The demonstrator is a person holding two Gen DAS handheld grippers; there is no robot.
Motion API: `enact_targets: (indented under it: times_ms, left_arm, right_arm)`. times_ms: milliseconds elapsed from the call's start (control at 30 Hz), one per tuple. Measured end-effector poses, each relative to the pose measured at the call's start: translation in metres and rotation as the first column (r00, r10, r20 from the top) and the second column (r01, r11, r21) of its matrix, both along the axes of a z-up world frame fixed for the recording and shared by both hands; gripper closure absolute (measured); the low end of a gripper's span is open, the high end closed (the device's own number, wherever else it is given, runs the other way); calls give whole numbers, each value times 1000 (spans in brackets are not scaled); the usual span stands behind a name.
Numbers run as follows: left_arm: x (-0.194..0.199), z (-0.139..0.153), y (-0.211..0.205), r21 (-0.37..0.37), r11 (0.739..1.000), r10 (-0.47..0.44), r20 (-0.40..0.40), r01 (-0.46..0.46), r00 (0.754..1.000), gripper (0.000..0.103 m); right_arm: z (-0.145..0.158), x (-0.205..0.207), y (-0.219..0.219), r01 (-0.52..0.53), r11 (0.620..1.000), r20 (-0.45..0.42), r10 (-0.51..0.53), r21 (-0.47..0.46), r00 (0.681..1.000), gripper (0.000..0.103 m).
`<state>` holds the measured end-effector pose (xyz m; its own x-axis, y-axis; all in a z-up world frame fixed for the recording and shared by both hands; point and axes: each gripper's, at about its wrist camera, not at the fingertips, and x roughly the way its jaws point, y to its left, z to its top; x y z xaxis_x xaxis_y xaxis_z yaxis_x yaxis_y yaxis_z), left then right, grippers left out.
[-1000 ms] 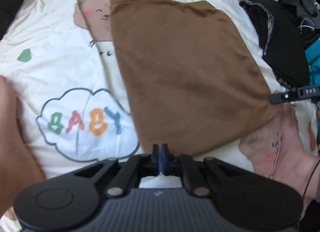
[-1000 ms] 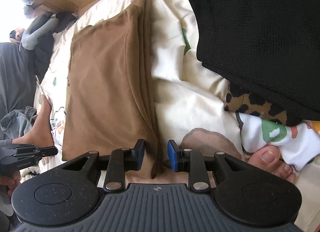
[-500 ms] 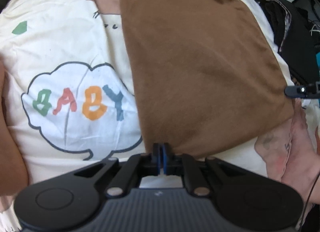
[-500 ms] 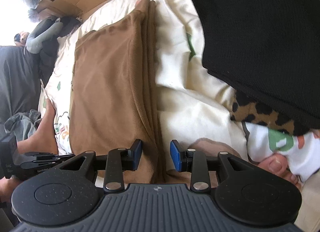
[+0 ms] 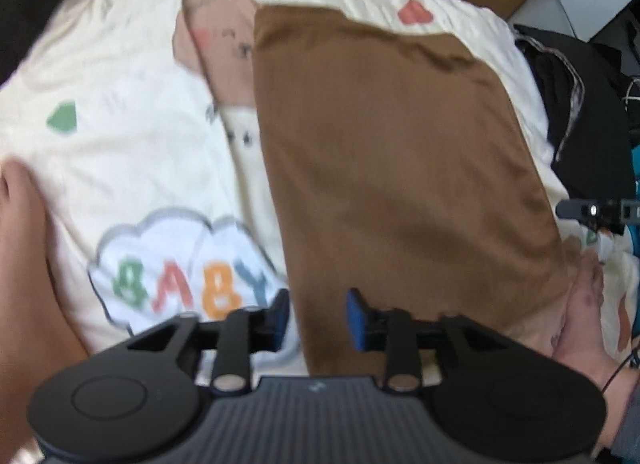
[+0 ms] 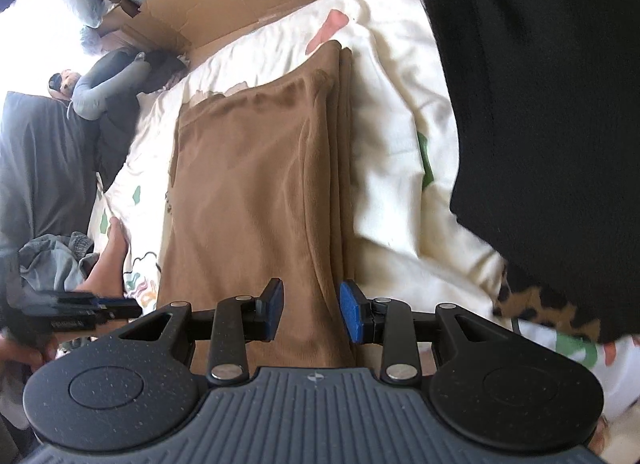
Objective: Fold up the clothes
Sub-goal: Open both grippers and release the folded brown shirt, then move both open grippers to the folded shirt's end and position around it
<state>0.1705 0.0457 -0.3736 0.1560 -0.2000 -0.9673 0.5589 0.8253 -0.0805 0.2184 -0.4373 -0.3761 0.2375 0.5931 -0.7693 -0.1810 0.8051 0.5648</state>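
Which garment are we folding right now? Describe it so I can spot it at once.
Find the cream bedsheet printed with a BABY cloud. The folded brown garment lies flat on it, right of that cloud. It is the only plain brown piece; the clothes pile beside it is black.
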Motion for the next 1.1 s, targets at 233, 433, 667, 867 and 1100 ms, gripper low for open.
enact_targets:
  times_ms: [233, 433, 667, 867, 1100]
  left_arm:
    - [44, 13, -20, -27, 999, -14, 70, 16, 997, 50]
    - [81, 6, -35, -48, 999, 8, 102, -3, 995, 54]
    - [124, -22, -53, -45, 999, 9, 109, -4, 994, 85]
    - [160, -32, -69, -59, 998, -17, 141, 25, 990, 85]
    - [198, -38, -81, -73, 997, -24, 115, 32, 993, 87]
  right_arm:
    - [6, 17, 9, 6, 1000, 46, -5, -15, 999, 65]
    - [6, 37, 18, 1, 1000, 75, 1, -25, 997, 65]
    - [-15, 49, 23, 17, 993, 95, -6, -116, 995, 67]
    - [-19, 50, 19, 46, 990, 119, -30, -132, 992, 67]
    - [1, 67, 17, 81, 993, 169, -66, -84, 983, 69]
